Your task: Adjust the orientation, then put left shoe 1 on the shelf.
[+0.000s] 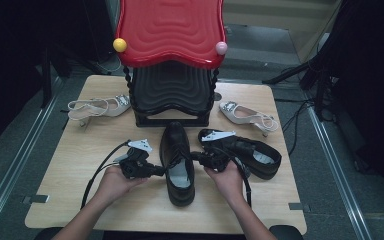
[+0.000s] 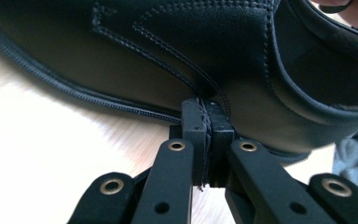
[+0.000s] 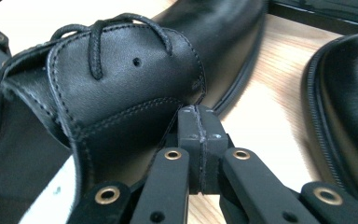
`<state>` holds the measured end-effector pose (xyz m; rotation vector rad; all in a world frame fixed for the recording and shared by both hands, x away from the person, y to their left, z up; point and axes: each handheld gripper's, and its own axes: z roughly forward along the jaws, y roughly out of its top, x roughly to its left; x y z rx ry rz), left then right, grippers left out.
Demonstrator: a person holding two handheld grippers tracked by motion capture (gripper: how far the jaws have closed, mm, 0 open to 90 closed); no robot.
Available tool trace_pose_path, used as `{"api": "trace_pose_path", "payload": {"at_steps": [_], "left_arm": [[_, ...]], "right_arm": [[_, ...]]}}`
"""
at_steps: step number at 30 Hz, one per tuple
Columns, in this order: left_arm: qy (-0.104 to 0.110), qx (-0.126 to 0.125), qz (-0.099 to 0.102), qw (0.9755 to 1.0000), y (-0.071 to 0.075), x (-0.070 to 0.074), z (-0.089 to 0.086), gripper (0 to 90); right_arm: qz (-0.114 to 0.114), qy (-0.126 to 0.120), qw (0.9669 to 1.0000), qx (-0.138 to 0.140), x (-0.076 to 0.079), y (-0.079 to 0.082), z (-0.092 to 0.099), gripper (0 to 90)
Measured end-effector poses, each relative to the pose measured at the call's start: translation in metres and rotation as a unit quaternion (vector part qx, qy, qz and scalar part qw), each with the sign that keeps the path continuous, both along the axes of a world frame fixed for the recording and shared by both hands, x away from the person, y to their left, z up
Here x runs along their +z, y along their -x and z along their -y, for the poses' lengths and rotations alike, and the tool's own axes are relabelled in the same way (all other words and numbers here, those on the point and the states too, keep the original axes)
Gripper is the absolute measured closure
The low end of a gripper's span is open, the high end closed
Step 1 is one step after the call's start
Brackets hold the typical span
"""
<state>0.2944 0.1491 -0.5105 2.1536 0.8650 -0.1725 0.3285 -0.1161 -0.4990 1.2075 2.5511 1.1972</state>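
Two claws clamping lace ends, tips hidden

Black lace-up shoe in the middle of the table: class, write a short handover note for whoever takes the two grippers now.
Left gripper: shut on a lace end, at the black shoe's left side.
Right gripper: shut on the other lace end, at its right side.
Shoe lies on the table; its mate sits to the right.
Done: both ends gripped.
Left: probably the tying; no knot visible yet.
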Motion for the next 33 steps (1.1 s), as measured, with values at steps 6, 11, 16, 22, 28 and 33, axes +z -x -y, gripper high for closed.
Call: {"api": "trace_pose_path", "payload": {"at_steps": [6,11,16,22,28,33], "left_arm": [[0.009,-0.002,-0.001,1.0,0.003,-0.002,0.018,89.8],[0.008,-0.003,0.002,1.0,0.003,-0.003,0.019,87.1],[0.013,0.008,0.004,0.9999,0.001,0.003,0.006,65.7],[0.021,0.034,0.015,0.9991,-0.002,0.012,-0.01,60.5],[0.012,0.029,0.027,0.9992,-0.005,0.022,-0.017,77.2],[0.024,0.032,0.045,0.9982,-0.012,0.039,-0.026,86.5]], "right_arm": [[0.003,0.005,0.9999,-0.009,0.003,-0.002,0.008,90.0],[-0.002,0.001,0.9999,-0.014,0.003,-0.006,0.013,90.0],[-0.001,0.008,1.0,-0.006,0.007,-0.006,0.016,85.0],[0.007,0.002,1.0,-0.001,0.013,-0.004,0.024,77.8],[-0.008,-0.012,0.9999,-0.008,0.019,-0.002,0.033,69.9],[-0.015,-0.017,0.9997,-0.011,0.035,-0.001,0.037,69.0]]}}
